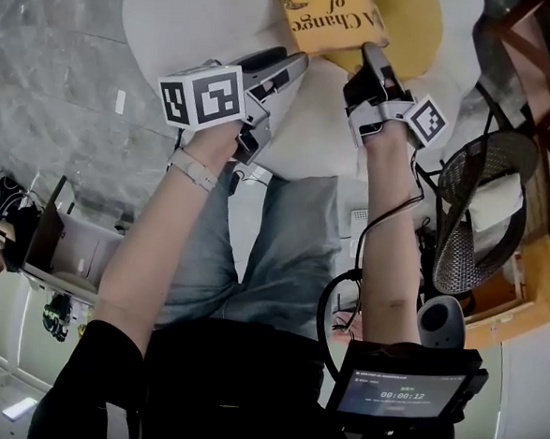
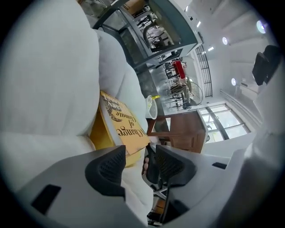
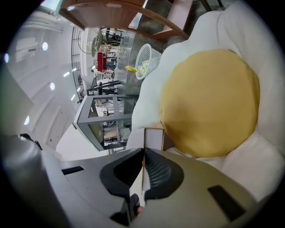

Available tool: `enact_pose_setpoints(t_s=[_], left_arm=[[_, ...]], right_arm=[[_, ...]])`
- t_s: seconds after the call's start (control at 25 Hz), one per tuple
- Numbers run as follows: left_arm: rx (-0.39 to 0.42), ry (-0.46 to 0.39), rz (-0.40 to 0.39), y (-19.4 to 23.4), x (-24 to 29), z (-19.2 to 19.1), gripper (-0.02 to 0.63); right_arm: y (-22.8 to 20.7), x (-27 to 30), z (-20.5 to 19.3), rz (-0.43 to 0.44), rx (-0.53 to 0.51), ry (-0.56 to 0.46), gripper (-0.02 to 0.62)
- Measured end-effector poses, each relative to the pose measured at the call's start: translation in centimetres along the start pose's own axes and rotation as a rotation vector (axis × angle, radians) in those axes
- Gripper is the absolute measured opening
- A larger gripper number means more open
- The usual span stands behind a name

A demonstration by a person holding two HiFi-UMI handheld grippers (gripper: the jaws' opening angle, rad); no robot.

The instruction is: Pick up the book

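The book (image 1: 331, 16) has an orange-yellow cover with dark print and lies tilted against a yellow round cushion (image 1: 415, 27) on a white seat. My right gripper (image 1: 371, 56) is shut on the book's near edge. In the right gripper view the thin edge of the book (image 3: 153, 138) runs between the closed pads of the right gripper (image 3: 143, 168). My left gripper (image 1: 290, 69) hovers left of the book, apart from it. In the left gripper view the left gripper (image 2: 140, 162) is open with nothing between its jaws, and the book (image 2: 122, 124) lies beyond them.
White seat cushions (image 1: 204, 21) fill the top of the head view. A dark wire basket (image 1: 482, 210) and wooden furniture (image 1: 541, 35) stand at the right. A device with a screen (image 1: 399, 391) hangs at the person's waist. A white mesh bin (image 3: 147, 58) stands behind the seat.
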State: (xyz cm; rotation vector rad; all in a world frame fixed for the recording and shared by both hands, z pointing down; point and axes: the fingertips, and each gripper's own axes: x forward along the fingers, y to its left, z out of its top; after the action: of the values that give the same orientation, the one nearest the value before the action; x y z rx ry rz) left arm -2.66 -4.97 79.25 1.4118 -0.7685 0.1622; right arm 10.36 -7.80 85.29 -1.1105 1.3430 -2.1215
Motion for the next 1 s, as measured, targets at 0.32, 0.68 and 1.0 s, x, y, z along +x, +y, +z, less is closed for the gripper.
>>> enact_pose_setpoints(t_s=[0.32,0.68,1.0], left_arm=[[-0.137,0.009,0.002,1.8,2.1,-0.4,0.236],[-0.192,0.034,0.028,3.2,4.8,-0.8,0.258],[-0.243,0.051,0.023,4.0,6.6,-1.0,0.265]], right_arm=[[0.3,0.1,0.1,0.039,0.022,-0.002,0.035],[0.2,0.2,0.0,0.057,0.043,0.006,0.034],[0.0,0.2,0.0,0.071,0.056,0.008,0.032]])
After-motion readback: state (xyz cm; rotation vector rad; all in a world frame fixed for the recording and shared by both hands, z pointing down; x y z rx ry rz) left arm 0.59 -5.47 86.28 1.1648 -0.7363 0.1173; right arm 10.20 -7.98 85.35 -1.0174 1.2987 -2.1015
